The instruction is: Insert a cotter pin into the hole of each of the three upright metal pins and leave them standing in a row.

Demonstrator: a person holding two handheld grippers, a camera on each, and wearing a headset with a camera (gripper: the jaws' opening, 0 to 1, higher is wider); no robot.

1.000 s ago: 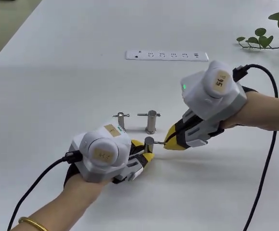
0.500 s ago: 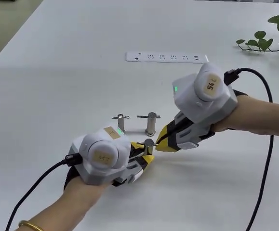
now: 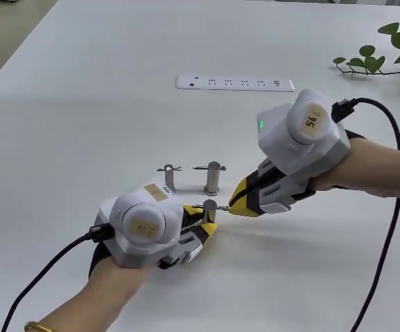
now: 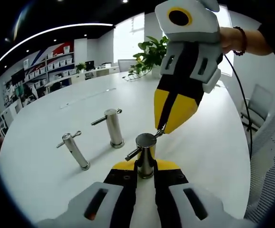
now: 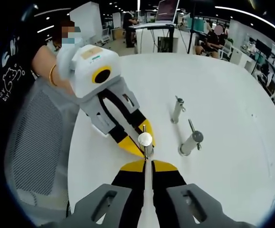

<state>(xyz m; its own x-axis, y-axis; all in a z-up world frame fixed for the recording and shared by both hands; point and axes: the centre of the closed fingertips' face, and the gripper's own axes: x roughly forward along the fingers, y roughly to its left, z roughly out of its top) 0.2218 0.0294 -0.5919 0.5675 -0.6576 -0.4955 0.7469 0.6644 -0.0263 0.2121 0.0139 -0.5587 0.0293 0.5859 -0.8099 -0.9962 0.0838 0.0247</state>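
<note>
Pinching cotter pin [image 4: 133,153] — right gripper [image 4: 161,129] hides its head.

left tool [image 4: 146,167] clamps near pin [image 4: 146,145] | right tool [image 4: 162,129] pinches its cotter pin [image 4: 132,153]

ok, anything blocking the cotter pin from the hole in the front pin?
Nothing visible. The right gripper has the cotter pin already through the front pin; its tip shows on the other side. The left gripper clamps that pin lower down, below the hole. The other two pins stand apart.
</note>
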